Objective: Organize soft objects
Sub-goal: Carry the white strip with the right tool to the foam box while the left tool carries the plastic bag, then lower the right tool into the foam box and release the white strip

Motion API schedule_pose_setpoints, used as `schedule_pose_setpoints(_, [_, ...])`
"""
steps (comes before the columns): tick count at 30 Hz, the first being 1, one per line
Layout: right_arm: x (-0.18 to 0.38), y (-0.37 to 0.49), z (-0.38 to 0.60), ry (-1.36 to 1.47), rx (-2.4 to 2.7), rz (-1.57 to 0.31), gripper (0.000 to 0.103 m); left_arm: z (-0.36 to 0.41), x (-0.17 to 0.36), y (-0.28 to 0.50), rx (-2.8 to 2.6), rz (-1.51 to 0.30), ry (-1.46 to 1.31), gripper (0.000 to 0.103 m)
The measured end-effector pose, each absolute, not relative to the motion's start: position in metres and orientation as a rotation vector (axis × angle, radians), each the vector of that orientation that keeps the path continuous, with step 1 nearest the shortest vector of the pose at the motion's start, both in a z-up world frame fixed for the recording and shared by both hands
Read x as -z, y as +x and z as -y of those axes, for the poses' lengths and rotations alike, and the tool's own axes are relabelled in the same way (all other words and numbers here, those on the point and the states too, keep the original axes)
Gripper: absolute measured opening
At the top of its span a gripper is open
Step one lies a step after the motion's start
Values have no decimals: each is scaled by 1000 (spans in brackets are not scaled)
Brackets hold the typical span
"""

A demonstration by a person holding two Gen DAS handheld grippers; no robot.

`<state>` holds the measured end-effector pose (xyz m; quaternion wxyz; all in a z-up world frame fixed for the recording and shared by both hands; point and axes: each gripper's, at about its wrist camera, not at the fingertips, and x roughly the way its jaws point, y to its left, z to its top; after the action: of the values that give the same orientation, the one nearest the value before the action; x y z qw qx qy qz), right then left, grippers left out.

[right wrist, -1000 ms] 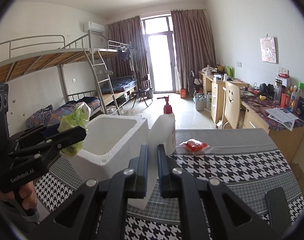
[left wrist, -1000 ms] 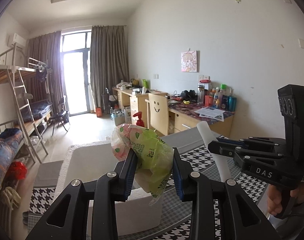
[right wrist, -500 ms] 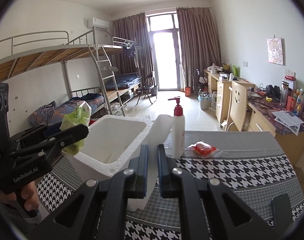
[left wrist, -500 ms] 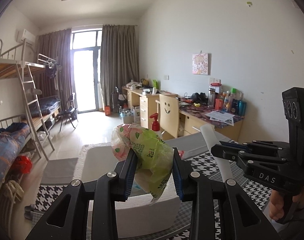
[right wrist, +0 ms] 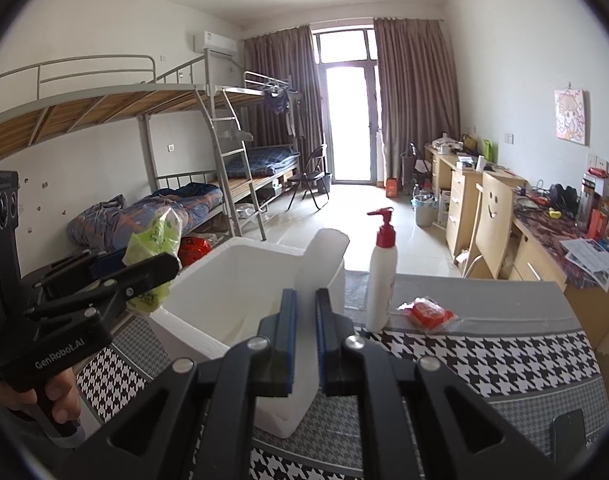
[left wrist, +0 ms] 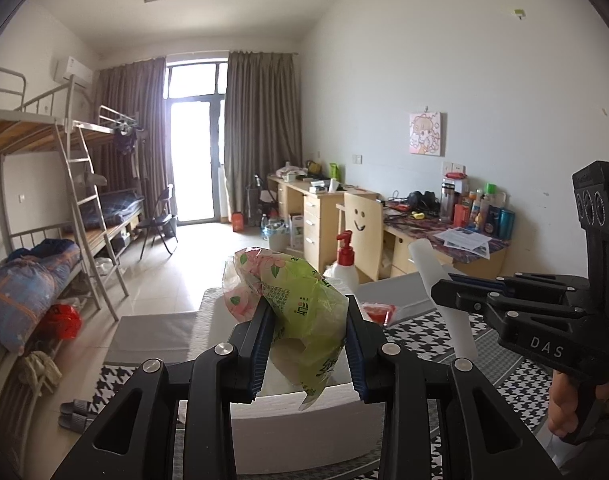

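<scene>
1. In our left gripper (left wrist: 308,344) the jaws pinch a crinkled, glossy green plastic pack (left wrist: 300,308) with pink flower print, held above the near wall of the white foam box (right wrist: 240,280).
2. In our right gripper (right wrist: 305,340) the jaws stand almost together, clamping a thin, smooth white foam strip (right wrist: 316,276) that rises upright beside the box.
3. The bench (right wrist: 484,364) wears a houndstooth cloth; farther on stand a smooth white pump bottle (right wrist: 381,284) with a red head and a red clear-wrapped packet (right wrist: 426,312).
4. Compared with a second ago, both views have shifted sideways; the bottle now stands clear to the right of the strip.
5. The strip's lower end and the box floor are hidden; the pack's print is unreadable.
</scene>
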<state>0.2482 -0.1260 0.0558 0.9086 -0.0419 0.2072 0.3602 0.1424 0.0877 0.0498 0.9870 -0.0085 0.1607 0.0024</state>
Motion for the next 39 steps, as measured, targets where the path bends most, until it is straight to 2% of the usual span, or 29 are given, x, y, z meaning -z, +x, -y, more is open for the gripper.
schedule_pose_setpoints(39, [-47, 261, 57, -148, -841, -487, 11, -139, -38, 125, -170, -340, -57, 35])
